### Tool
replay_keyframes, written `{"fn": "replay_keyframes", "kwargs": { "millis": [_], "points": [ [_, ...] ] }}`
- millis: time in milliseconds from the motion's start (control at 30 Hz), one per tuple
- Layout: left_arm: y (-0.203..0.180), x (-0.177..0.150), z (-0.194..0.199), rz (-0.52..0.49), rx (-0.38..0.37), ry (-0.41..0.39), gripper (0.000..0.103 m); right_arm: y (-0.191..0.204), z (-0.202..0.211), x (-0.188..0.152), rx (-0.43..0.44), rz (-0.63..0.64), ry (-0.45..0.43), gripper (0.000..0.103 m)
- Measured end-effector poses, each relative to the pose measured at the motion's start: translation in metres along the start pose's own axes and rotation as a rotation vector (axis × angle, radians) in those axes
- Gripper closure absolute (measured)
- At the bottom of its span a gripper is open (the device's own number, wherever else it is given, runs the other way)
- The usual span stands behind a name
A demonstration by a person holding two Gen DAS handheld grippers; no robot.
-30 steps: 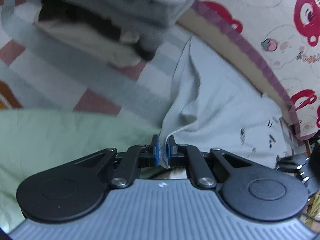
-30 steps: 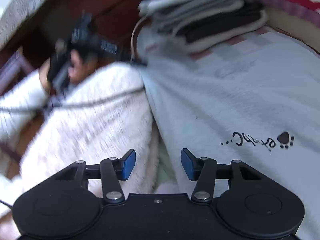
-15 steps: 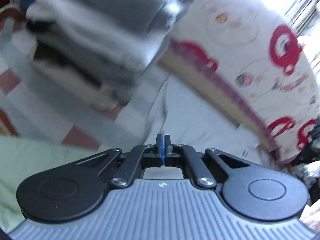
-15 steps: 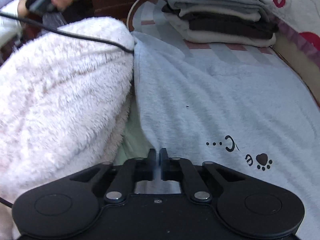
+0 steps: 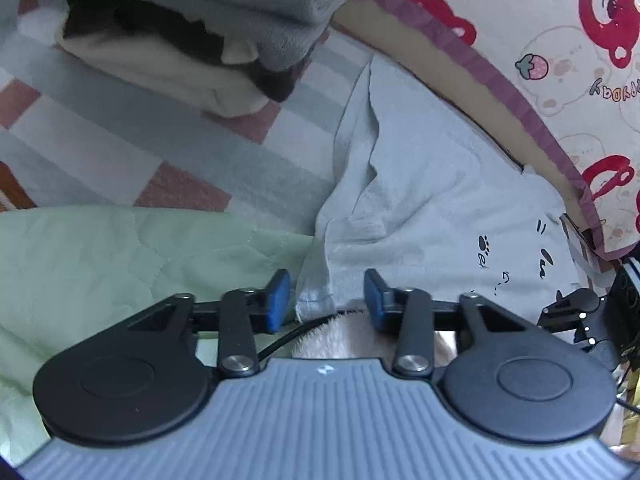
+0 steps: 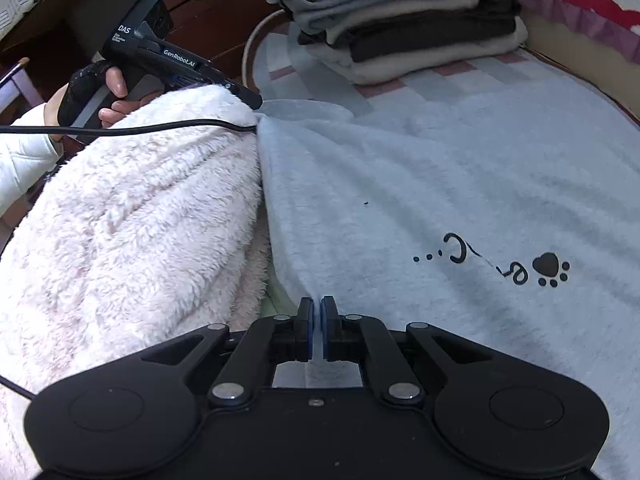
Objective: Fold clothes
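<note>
Since half a second ago, the jaws of my left gripper [image 5: 326,294] have just been opening; they were pinched together then, and now they stand apart with the corner of the light grey garment [image 6: 440,184] lying loose between the blue pads [image 5: 278,300], neither pad pressing on it. Over the same second my right gripper [image 6: 316,328] went from wide apart to closed, and it now clamps the near edge of that garment between its fingertips.

Largest in sight is the bed: a striped sheet [image 5: 120,128] in grey, white and red, with a pale green quilt [image 5: 100,252] over its near part. Spread across it lies the light grey garment, fleecy, with a black paw print [image 6: 550,268] and some script on it. Beside it, on the left in the right wrist view, bulks a fluffy pinkish-white robe [image 6: 120,220] that touches the garment's edge; a black cable [image 6: 160,124] runs over it.

Beyond the garment stands 1 stack of folded clothes [image 6: 400,28] in white, grey, dark brown and cream. A cartoon-printed cover [image 5: 560,40] with red bears rises behind the bed's edge.

My left hand [image 6: 112,96] shows in the right wrist view, wrapped round the black handle
</note>
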State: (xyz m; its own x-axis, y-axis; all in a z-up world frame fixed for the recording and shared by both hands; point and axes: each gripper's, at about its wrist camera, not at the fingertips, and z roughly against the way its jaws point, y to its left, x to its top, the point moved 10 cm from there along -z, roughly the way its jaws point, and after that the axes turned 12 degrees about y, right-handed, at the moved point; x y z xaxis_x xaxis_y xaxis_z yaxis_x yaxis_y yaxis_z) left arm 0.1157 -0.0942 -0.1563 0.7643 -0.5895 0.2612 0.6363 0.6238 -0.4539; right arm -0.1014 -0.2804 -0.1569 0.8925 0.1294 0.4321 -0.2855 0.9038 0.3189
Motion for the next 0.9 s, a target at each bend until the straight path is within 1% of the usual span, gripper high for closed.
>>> {"fn": "replay_keyframes", "kwargs": {
  "millis": [33, 67, 100, 133, 167, 200, 233, 267, 300, 333, 400, 433, 467, 500, 533, 567, 633, 667, 700, 767, 800, 833, 900],
  "points": [
    [0.000, 0.001, -0.005, -0.009, -0.005, 0.012, 0.065, 0.000, 0.000, 0.000, 0.000, -0.006, -0.002, 0.094],
    [0.000, 0.002, -0.010, -0.018, -0.011, 0.025, 0.073, 0.000, -0.001, 0.000, 0.002, -0.016, -0.002, 0.091],
    [-0.002, 0.004, -0.012, -0.028, -0.020, 0.027, 0.098, 0.001, -0.001, 0.000, 0.002, -0.022, 0.005, 0.084],
    [-0.008, 0.007, -0.010, -0.040, -0.035, 0.011, 0.101, 0.005, -0.001, -0.001, 0.003, -0.012, 0.024, 0.075],
    [-0.014, 0.010, -0.007, -0.052, -0.050, -0.005, 0.101, 0.009, -0.001, -0.002, 0.003, -0.001, 0.042, 0.049],
    [-0.021, 0.014, -0.001, -0.054, -0.085, -0.028, 0.101, 0.014, -0.001, -0.002, -0.006, 0.016, 0.052, 0.041],
    [-0.029, 0.019, 0.012, -0.047, -0.143, -0.067, 0.101, 0.020, 0.000, 0.001, -0.034, 0.045, 0.045, 0.041],
    [-0.037, 0.024, 0.027, -0.051, -0.172, -0.115, 0.101, 0.026, 0.001, 0.004, -0.063, 0.074, 0.038, 0.041],
    [-0.043, 0.030, 0.042, -0.058, -0.192, -0.160, 0.101, 0.031, 0.000, 0.007, -0.092, 0.097, 0.030, 0.041],
    [-0.048, 0.034, 0.054, -0.071, -0.197, -0.197, 0.101, 0.032, -0.003, 0.012, -0.120, 0.106, 0.022, 0.041],
    [-0.056, 0.042, 0.076, -0.090, -0.206, -0.265, 0.101, 0.029, -0.013, 0.020, -0.188, 0.122, 0.020, 0.041],
    [-0.057, 0.044, 0.081, -0.086, -0.211, -0.278, 0.101, 0.028, -0.016, 0.023, -0.222, 0.134, 0.017, 0.042],
    [-0.058, 0.044, 0.085, -0.082, -0.215, -0.287, 0.101, 0.028, -0.015, 0.025, -0.247, 0.157, 0.004, 0.053],
    [-0.057, 0.043, 0.088, -0.078, -0.214, -0.292, 0.101, 0.028, -0.015, 0.027, -0.272, 0.180, -0.009, 0.085],
    [-0.056, 0.040, 0.089, -0.073, -0.204, -0.293, 0.101, 0.028, -0.011, 0.030, -0.277, 0.191, -0.023, 0.097],
    [-0.054, 0.038, 0.091, -0.068, -0.193, -0.293, 0.101, 0.029, -0.003, 0.030, -0.234, 0.174, -0.040, 0.096],
    [-0.046, 0.029, 0.094, -0.055, -0.171, -0.287, 0.101, 0.033, 0.018, 0.028, -0.114, 0.141, -0.069, 0.096],
    [-0.040, 0.023, 0.092, -0.050, -0.147, -0.271, 0.101, 0.035, 0.029, 0.026, -0.055, 0.125, -0.083, 0.096],
    [-0.033, 0.017, 0.085, -0.047, -0.100, -0.236, 0.101, 0.036, 0.036, 0.025, -0.006, 0.108, -0.091, 0.097],
    [-0.016, 0.003, 0.069, -0.044, 0.000, -0.157, 0.101, 0.033, 0.031, 0.022, 0.044, 0.068, -0.070, 0.096],
    [-0.008, -0.004, 0.057, -0.051, 0.069, -0.107, 0.103, 0.032, 0.022, 0.019, 0.073, 0.041, -0.042, 0.096],
    [-0.001, -0.008, 0.050, -0.067, 0.148, -0.075, 0.103, 0.032, 0.012, 0.016, 0.094, 0.022, -0.010, 0.096],
    [0.012, -0.016, 0.038, -0.099, 0.306, -0.010, 0.103, 0.036, -0.002, 0.010, 0.097, 0.022, 0.042, 0.096]
  ]
}}
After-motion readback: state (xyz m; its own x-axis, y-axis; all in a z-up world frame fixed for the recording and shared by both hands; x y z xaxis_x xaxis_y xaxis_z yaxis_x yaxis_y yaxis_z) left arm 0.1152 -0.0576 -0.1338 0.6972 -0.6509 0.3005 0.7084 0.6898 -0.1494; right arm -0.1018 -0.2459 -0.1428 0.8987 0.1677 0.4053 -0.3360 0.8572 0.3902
